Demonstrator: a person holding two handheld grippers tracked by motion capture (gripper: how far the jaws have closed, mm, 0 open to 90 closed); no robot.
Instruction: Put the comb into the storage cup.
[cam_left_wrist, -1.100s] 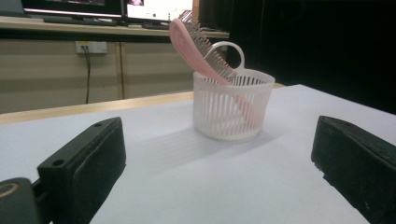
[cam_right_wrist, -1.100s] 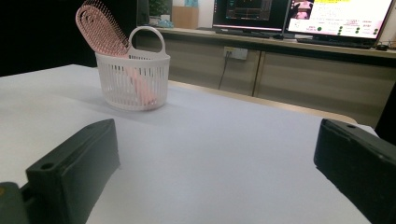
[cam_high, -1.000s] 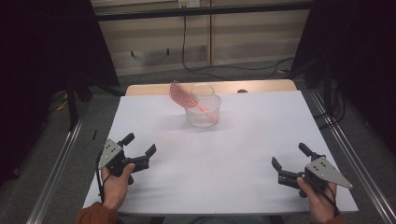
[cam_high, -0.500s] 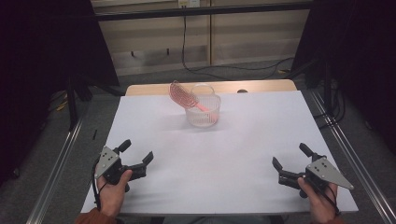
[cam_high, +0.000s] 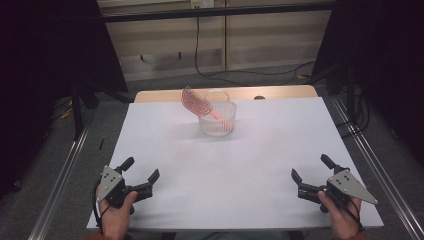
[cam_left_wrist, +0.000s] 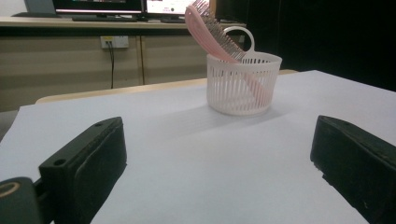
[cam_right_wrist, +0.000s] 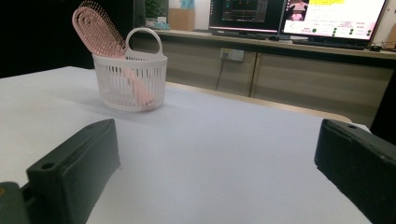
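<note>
A pink hairbrush (cam_high: 196, 103) stands in a small white basket (cam_high: 217, 121) at the far middle of the table (cam_high: 260, 150). Its handle goes down inside the basket and its bristle head sticks up and out over the rim. The brush leans. In the high view the head tips toward the left side of the table and the handle end points down to the right.

The left claw (cam_high: 141, 174) rests near the front left corner of the table. Its jaws are wide apart and hold nothing. The right claw (cam_high: 310, 173) rests near the front right corner. Its jaws are also spread wide and hold nothing.

Both claws are well apart from the basket. The basket lies ahead of each claw, and toward the middle. In the left claw's own view the basket (cam_left_wrist: 243, 83) sits ahead and a bit right, with the brush (cam_left_wrist: 211, 31) head leaning left. In the right claw's view the basket (cam_right_wrist: 130, 80) sits ahead and left.

The brush head leans to the left claw's side, so I think the left claw has the easier reach to pinch it and lift it up along its lean.
</note>
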